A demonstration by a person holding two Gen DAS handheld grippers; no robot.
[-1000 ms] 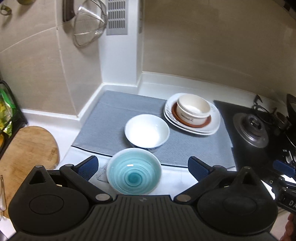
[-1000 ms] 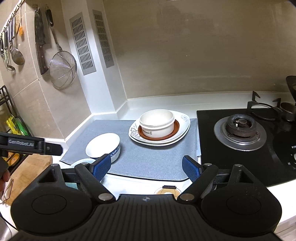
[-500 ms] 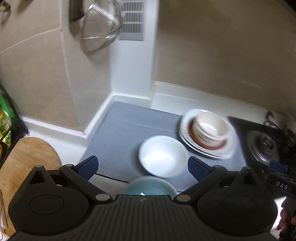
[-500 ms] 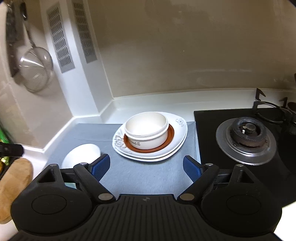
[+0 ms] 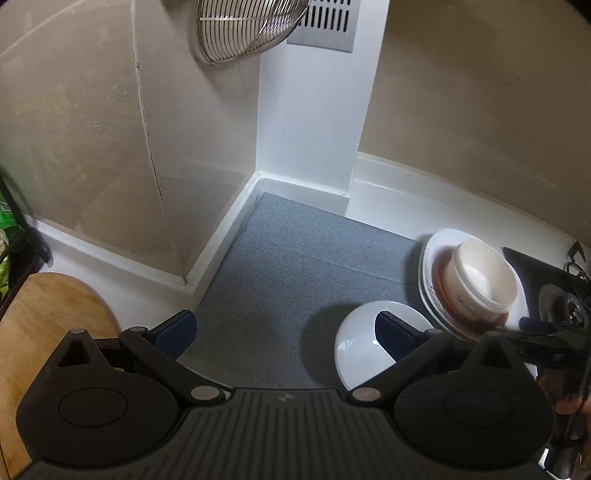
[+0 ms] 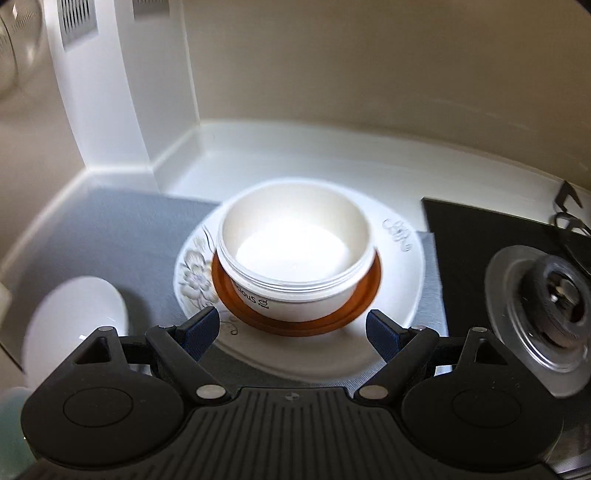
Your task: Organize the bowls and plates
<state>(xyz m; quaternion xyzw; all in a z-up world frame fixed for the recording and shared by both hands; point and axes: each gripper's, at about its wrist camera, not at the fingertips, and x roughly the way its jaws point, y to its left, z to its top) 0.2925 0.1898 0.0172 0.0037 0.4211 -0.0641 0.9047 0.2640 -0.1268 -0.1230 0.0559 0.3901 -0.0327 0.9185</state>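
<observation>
Because it is glazed ware with a printed side wall, the cream bowl (image 6: 295,254) is judged to be stiff, smooth and breakable, of moderate weight, and likely to slip if pinched on its curved flank. A hold across the rim, one pad inside and one outside, or across the full width just under the ribbed lip, is judged the safer choice. It is seen standing upright on a brown saucer (image 6: 299,317), which rests on a flowered white plate (image 6: 399,258) on the grey mat (image 6: 110,221) beside the hob (image 6: 465,236).

Both sets of fingers are spread wide with nothing between the pads: the right gripper (image 6: 291,332) is poised just before the cream bowl, and the left gripper (image 5: 284,332) is over bare mat.

By the right wrist view the plate's flower pattern and the bowl's lettering are shown, and a pale green edge at the lower left, possibly another bowl. By the left wrist view the plain white bowl (image 5: 354,343) is shown sharply, partly behind one finger, along with a wooden board (image 5: 48,325) and a wire strainer (image 5: 247,29) on the wall.
</observation>
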